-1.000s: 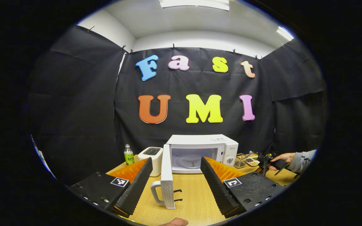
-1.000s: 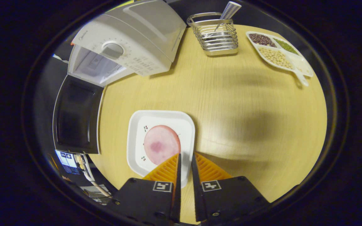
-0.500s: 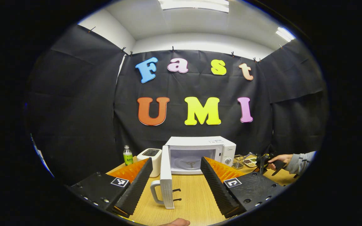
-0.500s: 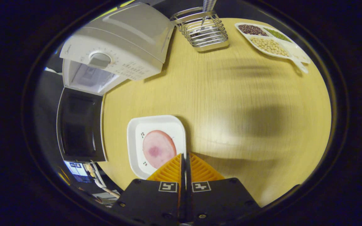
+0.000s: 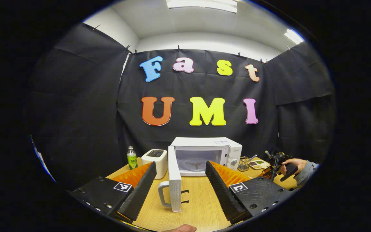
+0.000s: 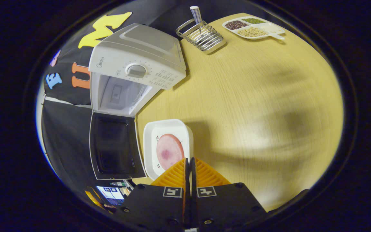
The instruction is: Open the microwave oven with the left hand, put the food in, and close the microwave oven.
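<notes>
The white microwave [image 5: 204, 143] stands at the back of the wooden table with its door [image 5: 175, 180] swung open toward me. My left gripper [image 5: 180, 163] is open in front of it, one finger on each side of the door's edge and apart from it. In the right gripper view the microwave [image 6: 140, 51] shows its open cavity and dark door [image 6: 114, 149]. A white square plate [image 6: 167, 129] carries a round pink slice of meat [image 6: 169, 151]. My right gripper [image 6: 188, 162] is shut on the plate's near rim. A hand [image 5: 293, 166] holds that gripper at the far right.
A white toaster [image 5: 155, 158] and a green bottle [image 5: 131, 158] stand left of the microwave. A wire rack [image 6: 201, 33] with a utensil and a divided dish of beans [image 6: 253, 27] sit at the table's far side. Bare wood [image 6: 253, 106] lies right of the plate.
The right gripper's fingers closed onto the plate's rim, then swung with the plate toward the microwave's open front. The left gripper has barely moved.
</notes>
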Available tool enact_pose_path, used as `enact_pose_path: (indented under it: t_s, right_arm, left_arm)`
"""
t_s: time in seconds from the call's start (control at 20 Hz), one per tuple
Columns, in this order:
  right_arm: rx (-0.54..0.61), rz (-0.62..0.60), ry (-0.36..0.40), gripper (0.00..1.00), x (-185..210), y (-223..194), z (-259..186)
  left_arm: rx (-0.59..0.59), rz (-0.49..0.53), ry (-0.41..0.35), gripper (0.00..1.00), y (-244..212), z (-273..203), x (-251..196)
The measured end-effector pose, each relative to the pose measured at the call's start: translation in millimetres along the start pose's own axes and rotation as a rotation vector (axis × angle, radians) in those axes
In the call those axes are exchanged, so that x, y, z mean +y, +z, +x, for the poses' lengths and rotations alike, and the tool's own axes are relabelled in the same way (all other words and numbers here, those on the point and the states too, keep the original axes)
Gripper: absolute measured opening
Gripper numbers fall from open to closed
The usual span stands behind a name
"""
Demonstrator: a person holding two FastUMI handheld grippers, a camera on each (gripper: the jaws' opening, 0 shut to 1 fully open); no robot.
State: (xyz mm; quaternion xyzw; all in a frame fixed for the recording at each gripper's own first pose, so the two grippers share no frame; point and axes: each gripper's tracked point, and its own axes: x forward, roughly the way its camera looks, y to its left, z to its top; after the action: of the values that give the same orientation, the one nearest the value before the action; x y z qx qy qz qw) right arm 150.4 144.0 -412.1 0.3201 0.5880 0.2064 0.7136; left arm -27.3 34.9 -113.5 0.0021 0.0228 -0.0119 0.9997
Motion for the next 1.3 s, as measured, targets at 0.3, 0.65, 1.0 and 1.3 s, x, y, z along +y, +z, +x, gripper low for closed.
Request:
enact_pose_path:
  t_s: [0.3, 0.65, 1.0, 1.3]
  right_arm:
    - [-0.07, 0.106, -0.005, 0.04, 30, -9, 19]
    - [-0.254, 0.252, 0.07, 0.04, 92, 12, 53]
    - [-0.426, 0.368, 0.163, 0.04, 143, 55, 92]
    - [-0.643, 0.442, 0.201, 0.04, 161, 123, 137]
  left_arm:
    - [-0.009, 0.009, 0.011, 0.93, 0, -11, 12]
    - [-0.006, 0.038, 0.037, 0.93, -8, -21, 22]
    - [0.005, -0.012, 0.058, 0.93, -19, -14, 39]
    - [0.054, -0.033, 0.053, 0.94, -37, -1, 46]
